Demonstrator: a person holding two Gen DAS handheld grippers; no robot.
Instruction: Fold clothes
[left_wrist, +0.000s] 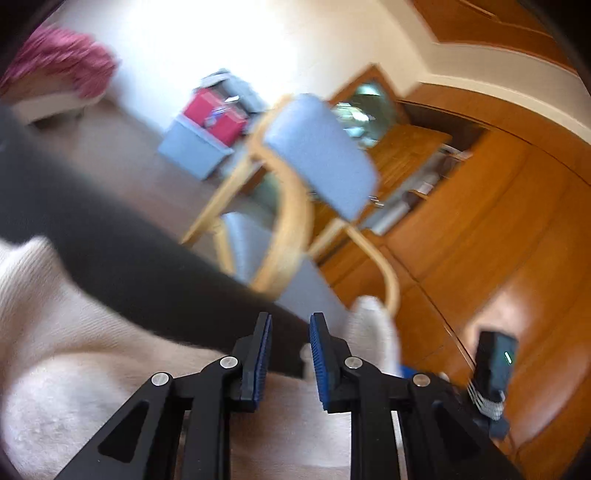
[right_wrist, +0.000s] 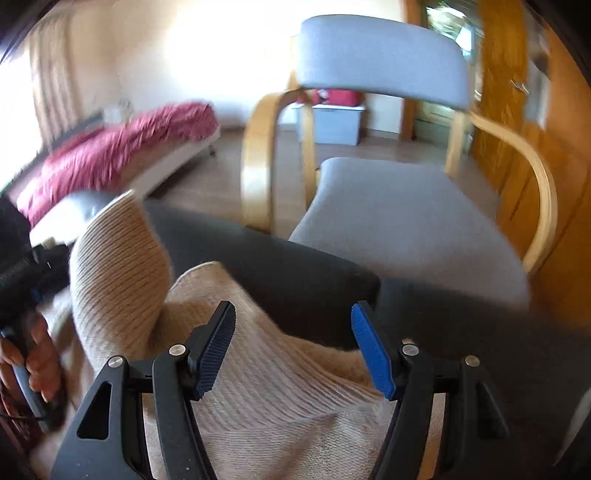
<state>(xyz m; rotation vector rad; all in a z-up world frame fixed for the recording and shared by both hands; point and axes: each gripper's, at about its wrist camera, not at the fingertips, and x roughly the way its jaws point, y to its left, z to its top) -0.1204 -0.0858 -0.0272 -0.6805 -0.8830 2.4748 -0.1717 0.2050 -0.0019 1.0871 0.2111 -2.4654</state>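
**Sweater half-folded, both hands between grips**

Sweater (right_wrist: 280, 398) in cream ribbed knit lies on a dark surface (right_wrist: 295, 269), filling the lower half of both views. In the right wrist view one part of it, a sleeve (right_wrist: 118, 266) by the look of it, stands up in a hump at 9 o'clock, just beside the person's hand (right_wrist: 33, 354) on the other tool's handle.

The left gripper (left_wrist: 290, 334) has its jaws a little way apart with nothing between them; dark surface and knit show through the gap. The right gripper (right_wrist: 293, 325) has its jaws spread wide over the knit's far edge, and the pads are not pressing on the cloth.

A grey chair (right_wrist: 406, 206) with bent wooden arms stands at 12 o'clock beyond the surface.

The step in hand looks like the gap between two folds: neither tool has cloth. Next, the raised sleeve probably needs pinching near its end and laying flat across the body, while the right jaws drop onto the edge below them and close. Motion blur hides finer detail.
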